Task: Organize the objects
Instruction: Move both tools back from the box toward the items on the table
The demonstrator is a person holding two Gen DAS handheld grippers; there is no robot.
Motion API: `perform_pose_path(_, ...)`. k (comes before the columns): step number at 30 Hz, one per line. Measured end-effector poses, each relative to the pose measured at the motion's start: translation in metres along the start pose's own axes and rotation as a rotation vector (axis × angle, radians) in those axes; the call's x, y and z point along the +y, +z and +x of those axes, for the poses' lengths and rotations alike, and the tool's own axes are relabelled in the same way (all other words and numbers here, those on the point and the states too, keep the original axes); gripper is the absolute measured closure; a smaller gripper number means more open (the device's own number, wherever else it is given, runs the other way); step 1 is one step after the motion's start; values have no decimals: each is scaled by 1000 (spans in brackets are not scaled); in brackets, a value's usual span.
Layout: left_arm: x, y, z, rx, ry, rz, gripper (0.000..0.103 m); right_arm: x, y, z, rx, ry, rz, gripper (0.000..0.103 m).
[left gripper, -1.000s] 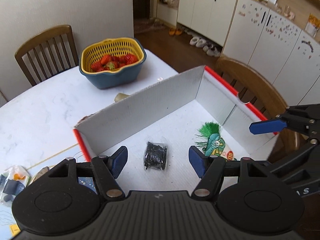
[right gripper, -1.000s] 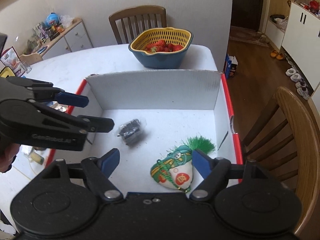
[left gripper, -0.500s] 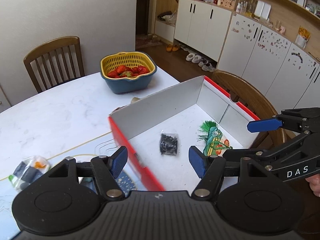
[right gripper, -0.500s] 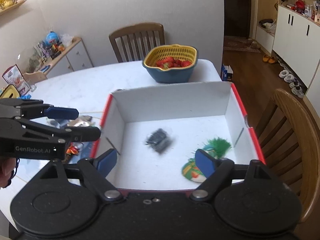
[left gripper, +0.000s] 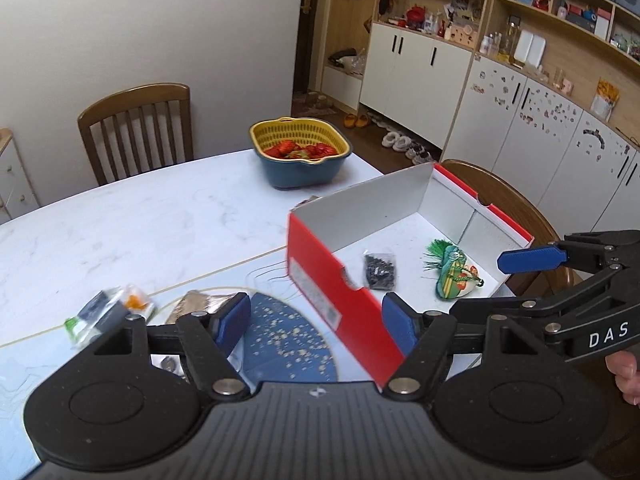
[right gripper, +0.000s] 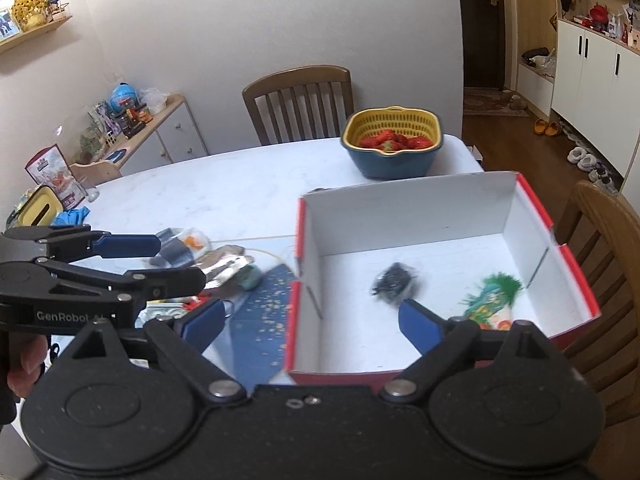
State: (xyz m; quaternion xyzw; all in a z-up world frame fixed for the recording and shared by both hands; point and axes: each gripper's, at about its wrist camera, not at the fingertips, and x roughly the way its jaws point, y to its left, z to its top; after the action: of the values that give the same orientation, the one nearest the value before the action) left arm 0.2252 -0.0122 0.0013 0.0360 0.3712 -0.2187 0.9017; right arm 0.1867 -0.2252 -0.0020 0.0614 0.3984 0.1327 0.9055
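A red cardboard box [left gripper: 340, 292] with a plain white inside stands on the white marbled counter [left gripper: 140, 220], near its edge beside a curved wooden chair [right gripper: 600, 240]. Two things lie on the box floor, apart from each other: a small clear bag of black bits [left gripper: 380, 270] and a flat, glossy green toy [left gripper: 454, 272] with a tuft of green bristles at one end.

The left tongs [left gripper: 316, 320] hang above the counter beside the box, their blue-padded fingers spread wide and holding nothing. The right tongs [right gripper: 310, 322] hover over the near wall of the box, likewise wide open and empty.

On the counter left of the box lie loose packets: a crinkled silver foil pouch [right gripper: 224, 264] and a clear plastic wrapper [left gripper: 108, 314] with orange and black contents, next to a dark blue speckled mat [left gripper: 280, 340]. Farther back sits a yellow slotted basket [left gripper: 300, 140] of strawberries nested in a blue bowl [left gripper: 300, 172].
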Motion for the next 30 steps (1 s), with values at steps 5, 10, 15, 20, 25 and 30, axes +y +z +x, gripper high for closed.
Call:
perform_pose_path(5, 19, -12, -12, -24, -1, -11, 25, 21, -8, 1, -10, 6, -1, 9)
perform_pose_path(10, 39, -24, -22, -42, 10, -42, 21, 40, -15, 5, -12, 9, -6, 8)
perform_pose_path(15, 56, -34, -28, -58, 33, -53, 20, 59, -20, 12, -3, 19, -9, 8)
perform_pose_path(20, 71, -44, -34, -77, 49, -52, 15, 77, -26, 19, 6, 28, -20, 7)
perform_pose_path(25, 85, -52, -36, -90, 67, -56, 0, 95, -30, 28, 25, 39, -57, 7)
perform_pose_path(30, 104, -62, -35, -93, 78, -82, 0, 111, -37, 40, 52, 38, -88, 7)
